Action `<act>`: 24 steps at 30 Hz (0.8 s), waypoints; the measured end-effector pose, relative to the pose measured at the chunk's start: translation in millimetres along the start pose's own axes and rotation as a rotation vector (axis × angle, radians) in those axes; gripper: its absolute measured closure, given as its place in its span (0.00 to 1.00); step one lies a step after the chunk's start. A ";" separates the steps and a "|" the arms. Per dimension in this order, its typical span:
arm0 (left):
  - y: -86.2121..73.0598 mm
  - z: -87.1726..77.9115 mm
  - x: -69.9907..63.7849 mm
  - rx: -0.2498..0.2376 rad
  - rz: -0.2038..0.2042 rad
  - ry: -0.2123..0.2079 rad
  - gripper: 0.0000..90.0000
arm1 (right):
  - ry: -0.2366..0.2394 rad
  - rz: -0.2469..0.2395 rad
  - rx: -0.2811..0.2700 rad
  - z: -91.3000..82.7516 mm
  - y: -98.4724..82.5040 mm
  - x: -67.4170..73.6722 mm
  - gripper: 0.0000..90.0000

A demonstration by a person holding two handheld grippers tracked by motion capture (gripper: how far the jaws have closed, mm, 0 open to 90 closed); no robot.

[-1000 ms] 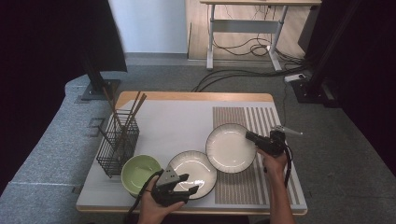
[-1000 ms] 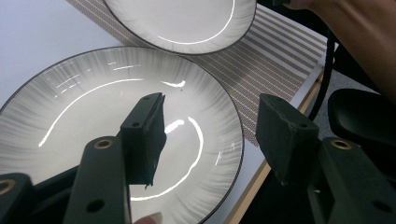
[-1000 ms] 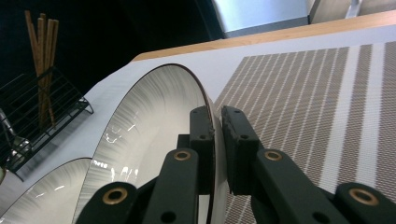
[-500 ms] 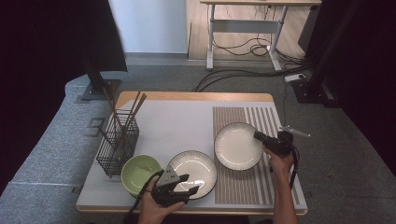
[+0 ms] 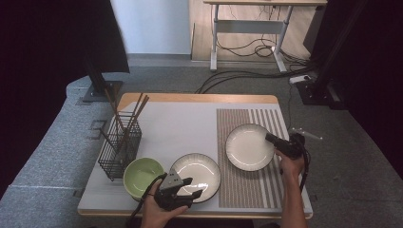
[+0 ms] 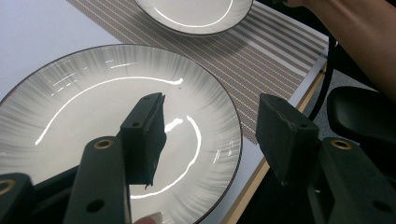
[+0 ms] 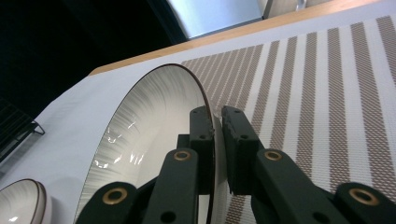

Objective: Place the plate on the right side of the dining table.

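Plates (image 5: 249,147) (image 5: 196,171): white, fine grey radial lines, dark rim. Bowl (image 5: 142,176): light green. Mat (image 5: 242,183): brown-and-white stripes, narrow at left, broad at right. Basket (image 5: 119,151): black wire. Table (image 5: 176,126): white top, wood edge. Grippers (image 5: 269,137) (image 5: 194,188): black.

No text, label, brand, number or sign can be read anywhere here (the plates (image 5: 248,147), the mat (image 5: 247,185) under them and the black jaws carry only plain surfaces, stripes or screws, none of it lettering).
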State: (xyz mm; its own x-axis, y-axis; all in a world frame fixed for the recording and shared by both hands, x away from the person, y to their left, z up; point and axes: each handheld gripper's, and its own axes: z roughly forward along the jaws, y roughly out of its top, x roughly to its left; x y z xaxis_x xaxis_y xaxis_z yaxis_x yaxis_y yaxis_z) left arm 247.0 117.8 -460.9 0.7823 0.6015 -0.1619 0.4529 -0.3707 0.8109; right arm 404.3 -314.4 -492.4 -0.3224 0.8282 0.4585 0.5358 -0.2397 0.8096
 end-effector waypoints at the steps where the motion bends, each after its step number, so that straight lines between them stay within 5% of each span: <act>1: 0.0 0.0 0.0 0.001 0.000 0.000 0.47 | -0.004 0.004 0.001 0.0 -0.3 -1.5 0.93; 24: -0.3 -0.8 -0.6 0.000 0.001 -0.002 0.47 | -0.036 0.066 -0.008 -6.1 -5.5 -24.4 0.93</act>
State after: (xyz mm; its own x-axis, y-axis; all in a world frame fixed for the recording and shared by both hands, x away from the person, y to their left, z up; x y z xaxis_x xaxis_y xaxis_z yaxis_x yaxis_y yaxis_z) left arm 246.0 118.1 -460.5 0.7836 0.5997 -0.1622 0.4521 -0.3714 0.8110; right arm 404.5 -336.4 -505.8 -0.2578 0.8282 0.4976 0.5488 -0.2984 0.7809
